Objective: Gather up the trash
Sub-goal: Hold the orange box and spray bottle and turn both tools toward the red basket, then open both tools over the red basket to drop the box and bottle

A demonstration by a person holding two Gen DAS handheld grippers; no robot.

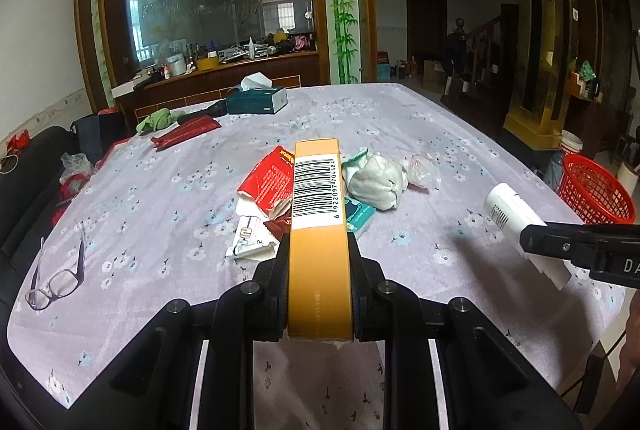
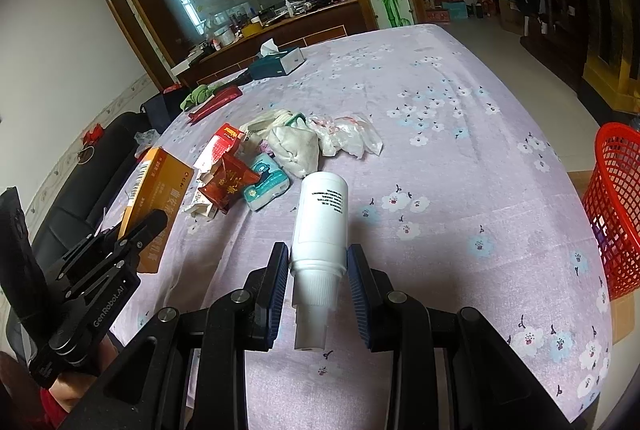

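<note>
While the left gripper [image 1: 320, 262] clamps an orange box [image 1: 318, 226] at the centre of its view, barcode face up, the right gripper [image 2: 318, 270] pinches a white bottle [image 2: 322, 218] by its neck, body pointing up the frame. Both are held above a table under a lilac floral cloth [image 2: 460, 158]. Beyond the box, mid-frame, lies a heap of litter: a torn red carton [image 1: 268, 182], a grey-white wad [image 1: 378, 186], a crumpled clear bag [image 1: 422, 170] and a small teal tissue packet [image 2: 268, 186]. A red mesh basket [image 2: 616, 214] stands off the table's edge at the right of the frame. Spectacles [image 1: 56, 278] rest at lower left of the left view; a tissue box [image 1: 258, 98] sits toward the top.
</note>
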